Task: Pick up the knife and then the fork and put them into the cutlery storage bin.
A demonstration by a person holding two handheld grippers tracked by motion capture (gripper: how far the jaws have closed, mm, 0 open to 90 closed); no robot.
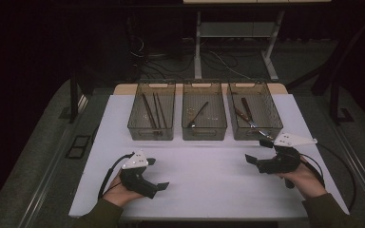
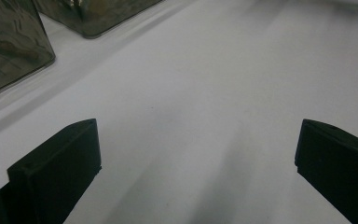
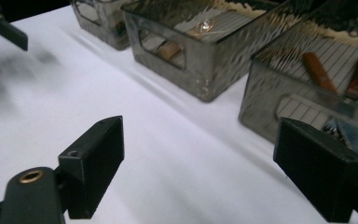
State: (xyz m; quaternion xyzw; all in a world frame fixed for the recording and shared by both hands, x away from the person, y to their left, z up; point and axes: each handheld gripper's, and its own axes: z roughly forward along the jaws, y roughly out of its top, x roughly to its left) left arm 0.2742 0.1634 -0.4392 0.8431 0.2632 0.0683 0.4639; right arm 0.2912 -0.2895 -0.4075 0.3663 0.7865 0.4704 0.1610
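Observation:
Three smoky clear bins stand in a row at the back of the white table. The left bin holds thin dark sticks, the middle bin a spoon-like utensil, the right bin wooden-handled knives. My left gripper rests low at the front left, open, with bare table between its jaws. My right gripper hovers at the front right, open and holding nothing, just in front of the right bin. The middle bin lies beyond it.
A cable trails from each gripper toward the table's front edge. Past the table's far edge are a dark floor, loose cables and a white desk frame. A wide bare stretch of table lies between the two grippers.

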